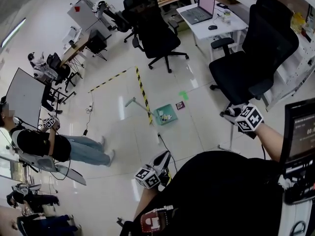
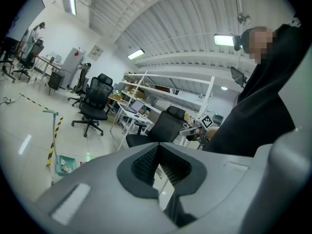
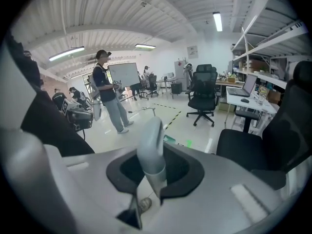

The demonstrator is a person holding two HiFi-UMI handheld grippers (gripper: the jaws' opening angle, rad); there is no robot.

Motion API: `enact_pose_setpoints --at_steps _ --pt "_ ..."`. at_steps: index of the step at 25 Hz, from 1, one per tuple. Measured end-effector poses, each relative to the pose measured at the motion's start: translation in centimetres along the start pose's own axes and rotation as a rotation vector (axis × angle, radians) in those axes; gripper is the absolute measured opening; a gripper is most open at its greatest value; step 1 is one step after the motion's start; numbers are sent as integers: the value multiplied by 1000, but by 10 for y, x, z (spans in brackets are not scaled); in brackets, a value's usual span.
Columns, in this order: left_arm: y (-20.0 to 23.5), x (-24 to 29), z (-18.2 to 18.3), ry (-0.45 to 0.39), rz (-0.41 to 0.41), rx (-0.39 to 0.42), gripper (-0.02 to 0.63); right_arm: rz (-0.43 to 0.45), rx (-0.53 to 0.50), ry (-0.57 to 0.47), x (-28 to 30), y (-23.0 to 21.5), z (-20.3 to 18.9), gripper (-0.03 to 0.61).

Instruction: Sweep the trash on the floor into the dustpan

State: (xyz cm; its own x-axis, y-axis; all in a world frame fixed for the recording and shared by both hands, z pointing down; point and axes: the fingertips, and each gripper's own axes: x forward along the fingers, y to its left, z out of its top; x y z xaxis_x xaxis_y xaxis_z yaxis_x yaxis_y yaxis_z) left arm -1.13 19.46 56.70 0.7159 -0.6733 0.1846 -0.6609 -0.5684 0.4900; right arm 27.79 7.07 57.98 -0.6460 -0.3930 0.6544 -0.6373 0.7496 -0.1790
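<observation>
While your right gripper (image 3: 151, 173) pinches a grey handle (image 3: 150, 140), your left gripper (image 2: 157, 162) has its fingers pressed together, empty. Dustpan (image 1: 166, 114): mid-frame, head view.

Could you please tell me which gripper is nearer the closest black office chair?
Right. The right gripper is beside the office chair; the left gripper is farther off to its left.

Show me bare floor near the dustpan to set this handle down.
Bare floor lies left of the dustpan, between the tape and the person, and between the tape and the far chair. Right of the dustpan is crowded: a dark packet, then the near chair.
</observation>
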Motion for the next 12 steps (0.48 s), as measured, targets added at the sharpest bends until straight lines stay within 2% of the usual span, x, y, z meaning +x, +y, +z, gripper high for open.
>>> enact_pose_setpoints --at_steps 6,12 --pt "5 -26 4 -29 12 1 2 2 7 29 10 20 -6 57" --pt "31 -65 22 -77 37 8 2 4 -13 28 26 48 19 57"
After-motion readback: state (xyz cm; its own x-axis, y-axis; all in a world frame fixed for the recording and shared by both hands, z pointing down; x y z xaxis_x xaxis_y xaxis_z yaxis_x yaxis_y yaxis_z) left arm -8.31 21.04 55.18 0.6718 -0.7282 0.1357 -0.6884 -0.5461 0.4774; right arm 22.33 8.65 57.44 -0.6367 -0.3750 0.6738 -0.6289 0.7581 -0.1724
